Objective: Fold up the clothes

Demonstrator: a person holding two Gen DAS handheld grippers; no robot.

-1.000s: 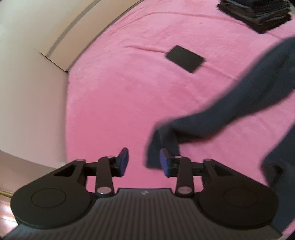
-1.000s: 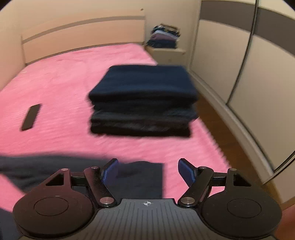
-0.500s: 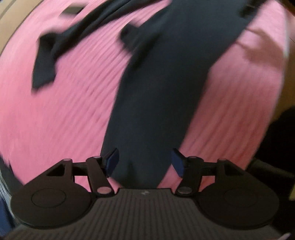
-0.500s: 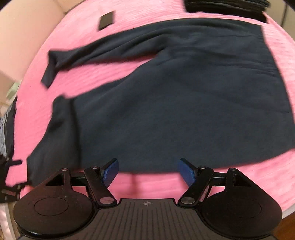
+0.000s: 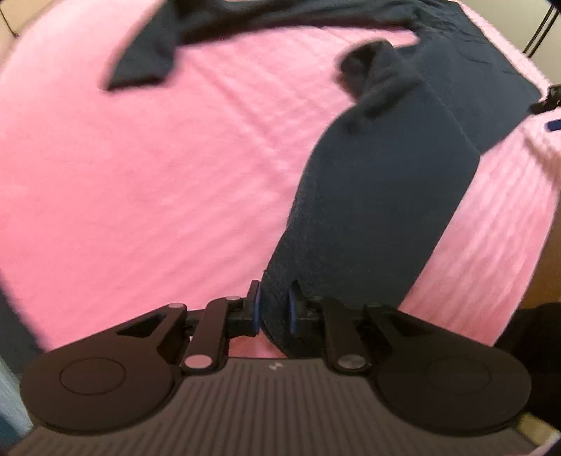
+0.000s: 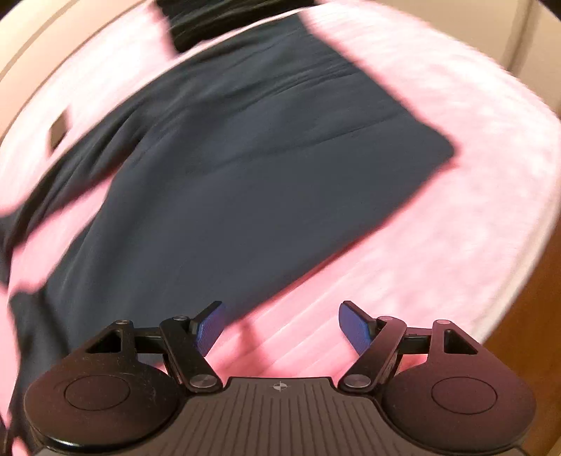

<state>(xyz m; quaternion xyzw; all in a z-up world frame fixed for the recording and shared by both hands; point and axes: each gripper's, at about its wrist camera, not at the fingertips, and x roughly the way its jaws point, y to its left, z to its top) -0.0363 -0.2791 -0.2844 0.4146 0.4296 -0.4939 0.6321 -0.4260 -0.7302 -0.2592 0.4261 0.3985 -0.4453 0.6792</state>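
A: On the pink bed cover (image 5: 168, 182), what lies in front of you?

B: A dark navy garment (image 6: 245, 182), spread mostly flat. Through my right camera its broad body fills the middle of the bed, with one squared corner pointing toward the right edge.

A: And your left fingers?

B: My left gripper (image 5: 274, 310) has its fingers (image 5: 253, 308) drawn close together, clamped on the near end of a long navy section (image 5: 378, 196), a sleeve or a leg, I cannot tell which. The cloth bunches between the blue pads and runs away from me up to the right, where it joins the rest of the garment.

A: The right?

B: My right gripper (image 6: 281, 328) has its fingers (image 6: 210, 326) wide apart, with nothing between them. It hovers over bare pink cover at the near edge of the garment; the left finger overlaps the dark hem in view, but I cannot tell whether it touches.

A: Anything else?

B: Another long navy piece (image 5: 147, 59) lies across the far side of the bed. A small dark flat object (image 6: 59, 131) sits on the cover at left, and a blurred dark pile (image 6: 217, 17) sits beyond the garment.
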